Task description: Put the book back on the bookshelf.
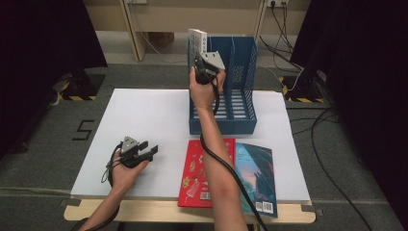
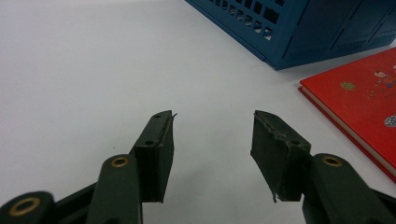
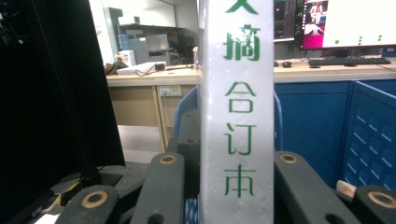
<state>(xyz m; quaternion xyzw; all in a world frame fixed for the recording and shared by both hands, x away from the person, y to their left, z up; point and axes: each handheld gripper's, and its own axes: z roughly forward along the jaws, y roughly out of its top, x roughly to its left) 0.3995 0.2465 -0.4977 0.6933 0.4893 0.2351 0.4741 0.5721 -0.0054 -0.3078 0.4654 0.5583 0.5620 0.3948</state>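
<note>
The right tongs are clamped on the spine of a white book, holding it upright over the left-hand slot of the blue file rack, with the rack's back wall just beyond the jaws. From the right gripper view the spine stands straight up between the two jaws, green lettering running down it. The left tongs rest on the white table with jaws spread and nothing between them, the rack's front corner ahead of them and a red book off to their right.

The grip looks narrow to me: the book is pinched by the spine alone, so it could swing or slip as it goes down. If it comes down tilted, its lower corner could catch on the rack's divider or rim, and the rack, which nothing steadies, might slide or tip backward.

The book's bottom edge is hidden behind the hand and tongs, so I cannot tell whether it has entered the slot. The red book and the teal book beside it, near the right forearm, hang past the table's front edge
</note>
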